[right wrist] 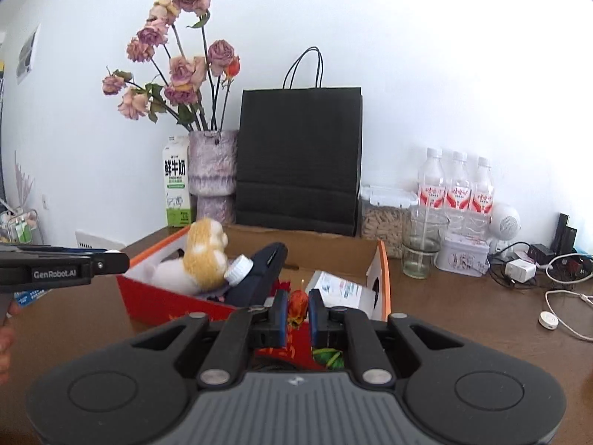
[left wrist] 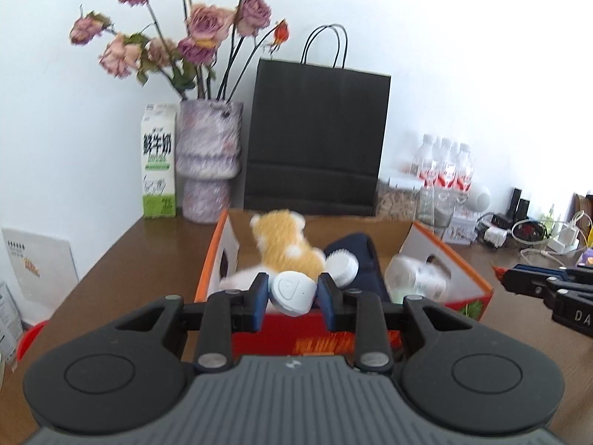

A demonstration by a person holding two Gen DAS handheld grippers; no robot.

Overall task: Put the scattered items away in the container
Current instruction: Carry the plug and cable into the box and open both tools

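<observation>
An open orange-and-red cardboard box (left wrist: pixel 213 256) stands on the brown table; it also shows in the right wrist view (right wrist: pixel 383 278). Inside lie an orange plush toy (left wrist: pixel 285 244) (right wrist: pixel 205 256), a dark blue cloth (left wrist: pixel 365 256) (right wrist: pixel 259 274), a white round cap (left wrist: pixel 343 265) and a clear bottle (left wrist: pixel 418 276). My left gripper (left wrist: pixel 292 291) is shut on a white rounded device (left wrist: pixel 292 293), just above the box's near wall. My right gripper (right wrist: pixel 297 309) is shut on a small orange-red dried flower (right wrist: pixel 297 306) over the box's near edge.
Behind the box stand a black paper bag (left wrist: pixel 315 137), a vase of dried roses (left wrist: pixel 209 163) and a milk carton (left wrist: pixel 159 163). To the right are water bottles (right wrist: pixel 457 185), a glass (right wrist: pixel 422 248), a tin (right wrist: pixel 463 256) and cables with chargers (right wrist: pixel 548 270).
</observation>
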